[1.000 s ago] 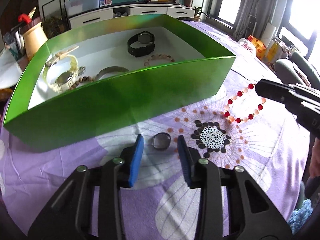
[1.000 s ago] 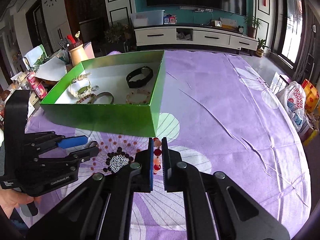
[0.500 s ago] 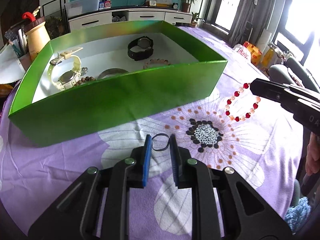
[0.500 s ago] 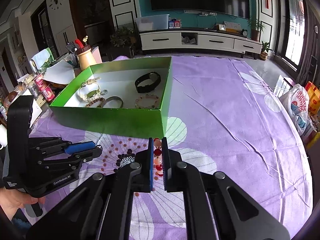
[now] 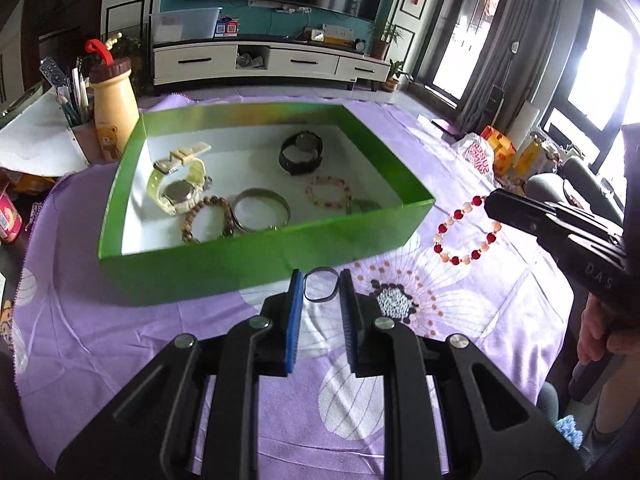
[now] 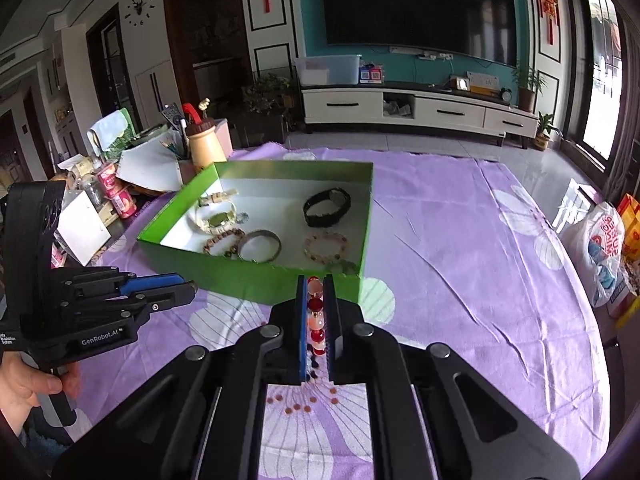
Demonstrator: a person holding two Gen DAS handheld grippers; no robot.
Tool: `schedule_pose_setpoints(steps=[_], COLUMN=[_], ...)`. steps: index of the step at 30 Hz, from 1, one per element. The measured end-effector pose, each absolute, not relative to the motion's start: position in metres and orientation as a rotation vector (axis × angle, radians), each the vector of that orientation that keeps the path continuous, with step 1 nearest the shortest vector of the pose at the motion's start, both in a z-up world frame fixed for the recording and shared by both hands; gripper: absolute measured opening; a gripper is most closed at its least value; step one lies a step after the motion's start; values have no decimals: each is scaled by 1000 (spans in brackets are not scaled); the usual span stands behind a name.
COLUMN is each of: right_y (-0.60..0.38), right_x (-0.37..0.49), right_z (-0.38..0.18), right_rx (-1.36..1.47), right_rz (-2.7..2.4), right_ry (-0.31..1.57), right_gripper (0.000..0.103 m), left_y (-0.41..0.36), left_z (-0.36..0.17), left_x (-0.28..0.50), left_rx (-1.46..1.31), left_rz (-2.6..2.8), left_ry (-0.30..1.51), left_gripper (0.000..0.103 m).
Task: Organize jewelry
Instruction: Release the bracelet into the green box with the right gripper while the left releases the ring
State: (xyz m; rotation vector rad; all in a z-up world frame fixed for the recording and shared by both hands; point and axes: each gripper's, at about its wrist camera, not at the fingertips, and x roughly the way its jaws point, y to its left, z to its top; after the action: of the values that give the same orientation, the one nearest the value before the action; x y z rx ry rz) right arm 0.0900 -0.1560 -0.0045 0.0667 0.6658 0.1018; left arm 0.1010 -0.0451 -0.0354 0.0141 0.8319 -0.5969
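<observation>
A green box [image 5: 248,268] [image 6: 256,280] on the purple flowered cloth holds two watches and several bracelets. My left gripper [image 5: 320,286] is shut on a small dark ring [image 5: 319,289] and holds it above the cloth, just in front of the box's near wall. My right gripper [image 6: 315,308] [image 5: 490,200] is shut on a red and pink bead bracelet [image 6: 315,322], which hangs from its tip [image 5: 466,230] to the right of the box, level with its near corner.
A cream bottle [image 5: 112,112] and a pen holder [image 5: 78,120] stand behind the box at the left. Cans and papers [image 6: 116,196] lie at the table's left edge. Bags [image 6: 604,248] sit on the floor at the right.
My left gripper closed on the ring and lifted it off the cloth. My right gripper rose with the bead bracelet. Both now look down into the box from higher up.
</observation>
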Motion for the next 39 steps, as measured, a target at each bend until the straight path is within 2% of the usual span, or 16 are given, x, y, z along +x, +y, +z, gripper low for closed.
schedule_pose_setpoints(steps=[14, 39], right_y=[-137, -128], right_x=[138, 228], right_z=[36, 20], right_rx=[44, 88], right_rz=[181, 215], right_ry=[603, 679], right_gripper=[7, 7], left_y=[-38, -49], left_z=[6, 10], left_x=[152, 239], left_rx=[-26, 24], left_rz=[-570, -482], left_ry=[784, 781], left_gripper=[18, 18])
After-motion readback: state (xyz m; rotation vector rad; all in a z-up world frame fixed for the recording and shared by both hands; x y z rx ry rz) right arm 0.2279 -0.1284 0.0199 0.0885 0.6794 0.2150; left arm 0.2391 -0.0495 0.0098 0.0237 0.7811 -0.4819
